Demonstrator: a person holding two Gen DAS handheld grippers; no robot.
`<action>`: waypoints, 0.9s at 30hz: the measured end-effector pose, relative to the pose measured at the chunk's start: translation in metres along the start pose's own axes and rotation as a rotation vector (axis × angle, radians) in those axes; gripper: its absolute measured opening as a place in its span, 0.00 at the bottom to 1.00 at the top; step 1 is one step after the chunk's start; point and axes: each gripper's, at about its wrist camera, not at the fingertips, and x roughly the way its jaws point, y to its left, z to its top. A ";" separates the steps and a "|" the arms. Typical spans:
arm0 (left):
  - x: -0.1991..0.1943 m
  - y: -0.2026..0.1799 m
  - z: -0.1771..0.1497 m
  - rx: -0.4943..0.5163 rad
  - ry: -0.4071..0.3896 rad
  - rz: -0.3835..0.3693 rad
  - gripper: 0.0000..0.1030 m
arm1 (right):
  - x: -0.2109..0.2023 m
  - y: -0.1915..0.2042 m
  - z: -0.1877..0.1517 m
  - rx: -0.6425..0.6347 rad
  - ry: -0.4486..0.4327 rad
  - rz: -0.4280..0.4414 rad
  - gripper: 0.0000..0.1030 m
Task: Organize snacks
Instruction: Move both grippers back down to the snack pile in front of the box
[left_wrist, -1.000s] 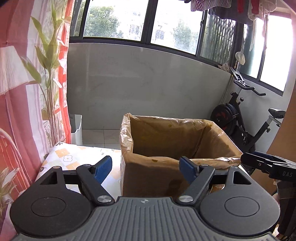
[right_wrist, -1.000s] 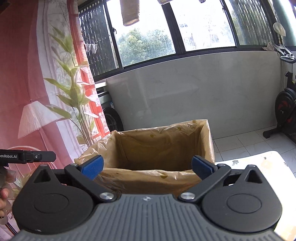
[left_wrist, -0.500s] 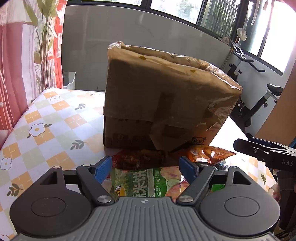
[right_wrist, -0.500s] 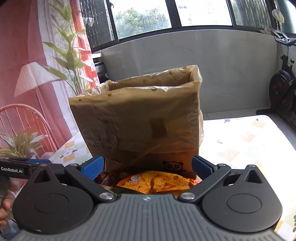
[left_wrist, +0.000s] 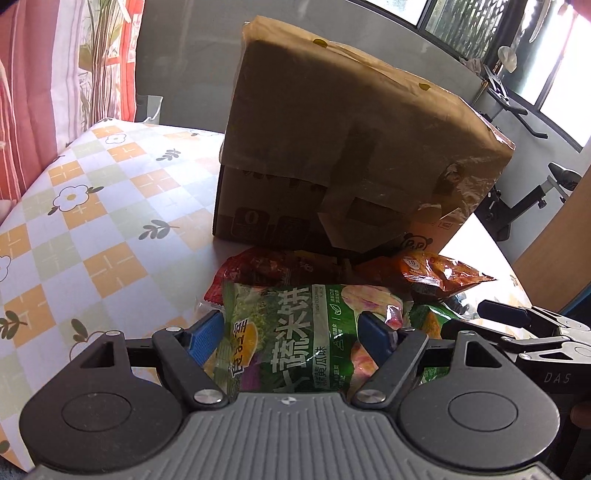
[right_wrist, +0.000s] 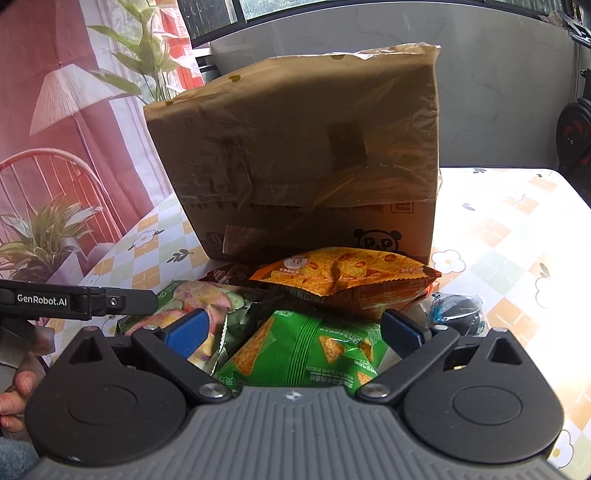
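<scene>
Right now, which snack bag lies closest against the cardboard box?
The orange chip bag; it lies at the brown cardboard box foot, while both green bags sit nearer the tools.

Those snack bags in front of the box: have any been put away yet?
Nothing looks done: whether any are inside the lined box can't be seen from here. In hand: nothing; the open left gripper sits over the green rice-cracker bag, the open right gripper over the green chip bag. Left: those, the orange chip bag and the dark red bag.
</scene>
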 end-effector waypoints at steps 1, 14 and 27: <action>0.002 0.000 -0.001 -0.005 0.007 -0.005 0.79 | 0.001 0.001 -0.001 -0.002 0.004 -0.002 0.98; 0.010 0.000 -0.007 -0.020 0.045 -0.031 0.83 | 0.011 -0.010 -0.010 0.059 0.091 -0.038 0.93; 0.021 0.013 -0.015 -0.075 0.071 -0.050 0.95 | 0.024 -0.017 -0.016 0.130 0.136 0.009 0.89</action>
